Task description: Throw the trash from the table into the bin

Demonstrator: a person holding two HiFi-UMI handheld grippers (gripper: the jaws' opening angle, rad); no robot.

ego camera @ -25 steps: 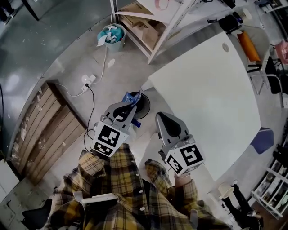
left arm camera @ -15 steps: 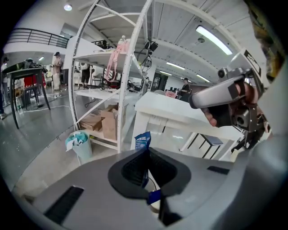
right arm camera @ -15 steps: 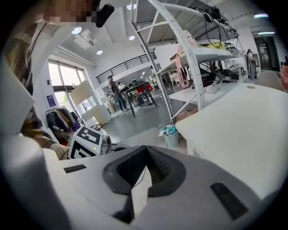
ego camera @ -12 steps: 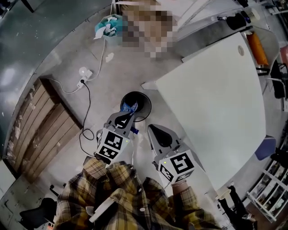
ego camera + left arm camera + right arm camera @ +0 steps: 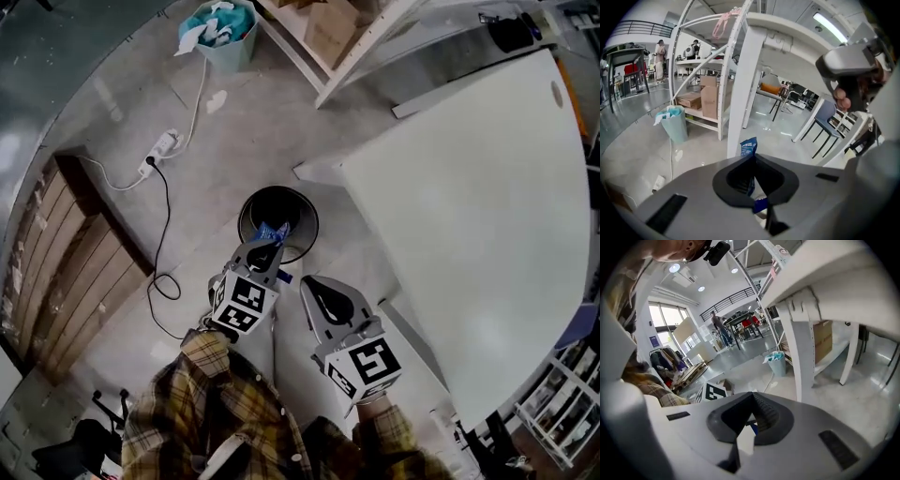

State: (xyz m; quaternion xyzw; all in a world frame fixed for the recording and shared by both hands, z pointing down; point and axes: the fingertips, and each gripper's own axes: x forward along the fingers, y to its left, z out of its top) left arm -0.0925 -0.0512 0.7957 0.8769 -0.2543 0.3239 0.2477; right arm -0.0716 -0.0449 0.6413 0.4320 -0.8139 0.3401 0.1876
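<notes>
**Left tool** [image 5: 269,242]: jaws closed on a blue wrapper [image 5: 272,231]. In the left gripper view the wrapper [image 5: 749,146] stands upright out of the tool [image 5: 753,157] tips, with a second blue edge showing below the jaw opening.

**Right tool** [image 5: 307,284]: jaws closed, tips meeting. The right gripper view shows no item gripped at the tool [image 5: 752,395]. In the head view this tool lies at 4 o'clock of the left tool, just beside it but apart, and points toward 11 o'clock.

**Wrapper position:** in the head view the wrapper overlaps the opening of the black bin [image 5: 246,212], near the 6 o'clock part of the rim. Height above the bin cannot be told.

**Bin position:** the bin stands on the floor [image 5: 112,103], at 12 o'clock of the left tool. The white worktop [image 5: 469,216] fills the 3 o'clock side; its corner lies near the bin, at 1 o'clock.

**Surroundings:** a teal basket [image 5: 221,30] with paper sits at 11 o'clock, well apart from the bin. A power strip [image 5: 159,144] and its cable lie on the floor between them.
</notes>
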